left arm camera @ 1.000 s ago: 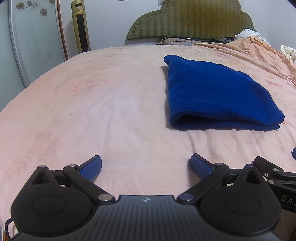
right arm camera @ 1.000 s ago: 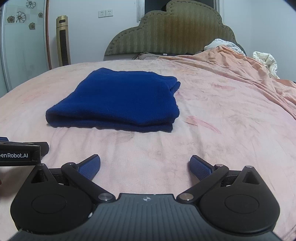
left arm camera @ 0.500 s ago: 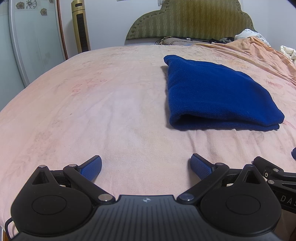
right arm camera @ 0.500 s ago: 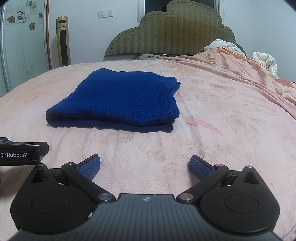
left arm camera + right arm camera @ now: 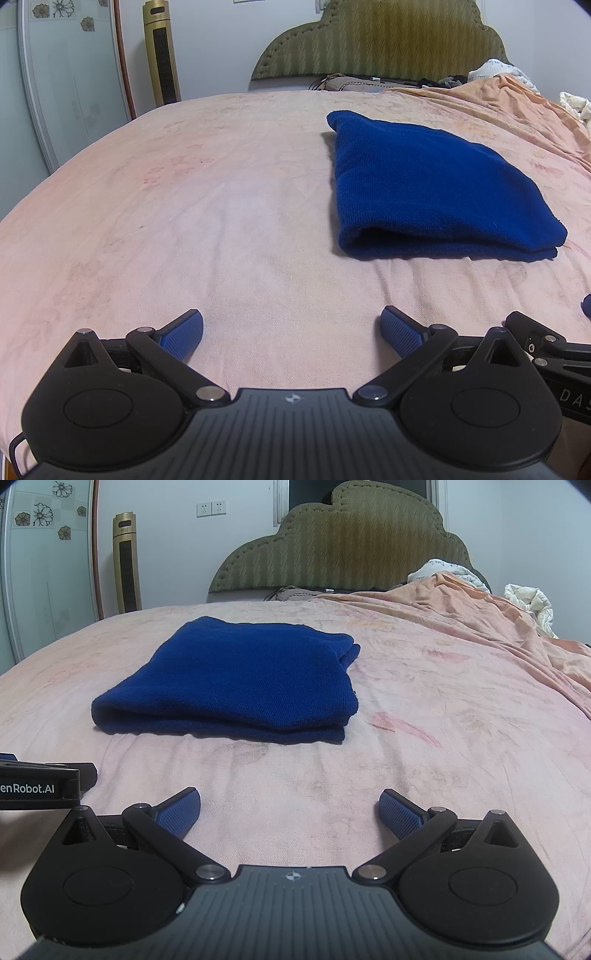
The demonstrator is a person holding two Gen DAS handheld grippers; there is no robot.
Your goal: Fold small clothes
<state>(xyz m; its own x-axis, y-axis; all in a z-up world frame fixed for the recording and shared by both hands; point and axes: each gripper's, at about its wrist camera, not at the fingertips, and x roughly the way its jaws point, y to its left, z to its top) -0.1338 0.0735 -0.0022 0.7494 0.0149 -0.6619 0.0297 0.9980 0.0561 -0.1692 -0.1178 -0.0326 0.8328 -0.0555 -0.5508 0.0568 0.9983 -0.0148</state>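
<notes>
A dark blue knit garment [image 5: 428,184] lies folded into a neat rectangle on the pink bed sheet [image 5: 184,206]. It also shows in the right wrist view [image 5: 243,679], ahead and left of centre. My left gripper [image 5: 291,326] is open and empty, low over the sheet, short of the garment and to its left. My right gripper [image 5: 290,805] is open and empty, a little short of the garment's near edge. The left gripper's body shows at the left edge of the right wrist view [image 5: 40,784].
A green padded headboard [image 5: 340,546] stands at the far end of the bed. A rumpled orange blanket [image 5: 498,627] and white bedding [image 5: 532,602] lie at the right. A gold tower fan [image 5: 127,561] and a wardrobe door [image 5: 66,85] stand at the left.
</notes>
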